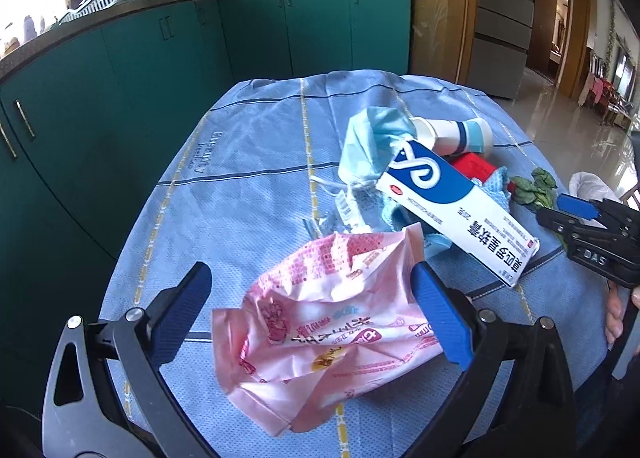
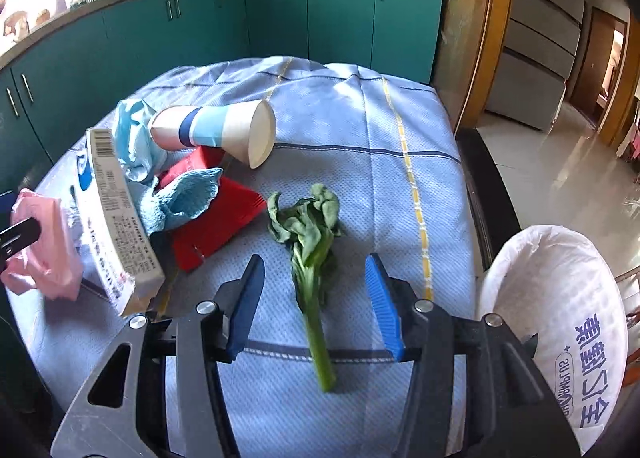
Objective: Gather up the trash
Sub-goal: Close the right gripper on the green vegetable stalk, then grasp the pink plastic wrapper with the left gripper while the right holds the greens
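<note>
The right gripper (image 2: 316, 306) stands with its jaws apart, nothing pressed between the ribbed blue pads (image 2: 382, 304). A wilted leafy green (image 2: 310, 242) lies flat on the cloth in the gap between them, clear of both. Its long axis runs along the line the claw points: the smooth pale-green stalk end lies nearest the claw's body and the crumpled dark leaves fan out beyond the fingertips.

Past the leaves and to the left lies a flat red carton (image 2: 218, 218) with a crinkled blue paper towel (image 2: 182, 202) draped over it. Further out a paper cup (image 2: 216, 132), white with blue bands, lies on its side, its open mouth turned to the right. A soft blue face mask (image 2: 134, 138) is bunched against the cup's base. Left of the claw a long white and blue cardboard box (image 2: 116, 218) rests tilted on the pile, barcode end away from the claw. Off to the right, beyond the table edge, a bin lined with a white printed plastic bag (image 2: 560, 318) stands open.

The left gripper (image 1: 312, 298) is also spread wide. A crumpled pink plastic wrapper (image 1: 320, 330), glossy and creased, sits between its blue pads (image 1: 436, 310); it lies against the right-hand one and well clear of the other.

Everything rests on a woven pale-blue tablecloth (image 2: 340, 130) with dark and yellow check lines.
</note>
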A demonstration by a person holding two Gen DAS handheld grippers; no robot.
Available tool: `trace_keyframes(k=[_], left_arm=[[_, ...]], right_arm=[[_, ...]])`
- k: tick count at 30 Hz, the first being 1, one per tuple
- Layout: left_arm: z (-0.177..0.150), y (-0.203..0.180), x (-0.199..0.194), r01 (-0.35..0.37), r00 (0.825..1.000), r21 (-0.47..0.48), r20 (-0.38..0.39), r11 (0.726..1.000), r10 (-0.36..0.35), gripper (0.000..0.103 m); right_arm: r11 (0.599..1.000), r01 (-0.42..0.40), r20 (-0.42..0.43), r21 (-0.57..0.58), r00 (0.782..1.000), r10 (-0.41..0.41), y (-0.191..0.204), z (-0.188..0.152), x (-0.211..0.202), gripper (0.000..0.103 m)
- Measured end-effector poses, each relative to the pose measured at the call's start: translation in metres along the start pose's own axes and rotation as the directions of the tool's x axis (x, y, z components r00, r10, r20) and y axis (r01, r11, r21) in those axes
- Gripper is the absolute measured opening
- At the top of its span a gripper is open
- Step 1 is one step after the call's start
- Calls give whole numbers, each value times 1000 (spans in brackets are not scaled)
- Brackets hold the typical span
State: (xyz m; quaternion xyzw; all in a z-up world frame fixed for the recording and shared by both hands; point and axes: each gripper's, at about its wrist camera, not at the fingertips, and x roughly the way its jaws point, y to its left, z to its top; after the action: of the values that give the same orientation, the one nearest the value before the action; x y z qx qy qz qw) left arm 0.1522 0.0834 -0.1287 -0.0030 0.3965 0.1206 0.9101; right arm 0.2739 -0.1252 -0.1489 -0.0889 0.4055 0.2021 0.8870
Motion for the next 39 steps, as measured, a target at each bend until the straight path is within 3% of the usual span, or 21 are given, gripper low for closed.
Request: trace_keyframes(k=[7,8,9,11,19,28,36,37,39], left_arm=[[0,-3,-1,45,999,23,-6,999,-45,99],[0,-3,-2,53,999,24,-4,998,-53,99],[0,-3,-3,63,998,29,-2,998,-63,99],[-1,-5,-2,68,998,46,-4,997,-68,99],[-8,-13,9,36,998,69,-47,997,-33,99],[-12,-8,22,62,994,29,-90,998,-59,100],[-13,-10,25,48,995,48,-90,998,-43,100],[-13,-9,25,49,995,43,-91,998,-45,100],[-12,-9,25,49,995,39,-90,998,-45,100]], right_arm=[[1000,9,-21,-12,1000,-9,10,4,15,52],[1000,2,-21,-8,1000,-2,10,4,15,47],[1000,-15,-21,-2,1000,15,10,4,16,36],[999,-48,-22,4,999,48,10,3,15,29],[999,-40,-19,7,999,40,6,-2,11,29],[1000,-28,-18,-9,999,28,9,-3,8,25],[1000,-19,-17,-10,1000,19,9,-4,8,26],[1000,-18,-16,-9,1000,17,9,-4,8,27],[1000,-6,-15,-8,1000,6,9,-4,8,38]])
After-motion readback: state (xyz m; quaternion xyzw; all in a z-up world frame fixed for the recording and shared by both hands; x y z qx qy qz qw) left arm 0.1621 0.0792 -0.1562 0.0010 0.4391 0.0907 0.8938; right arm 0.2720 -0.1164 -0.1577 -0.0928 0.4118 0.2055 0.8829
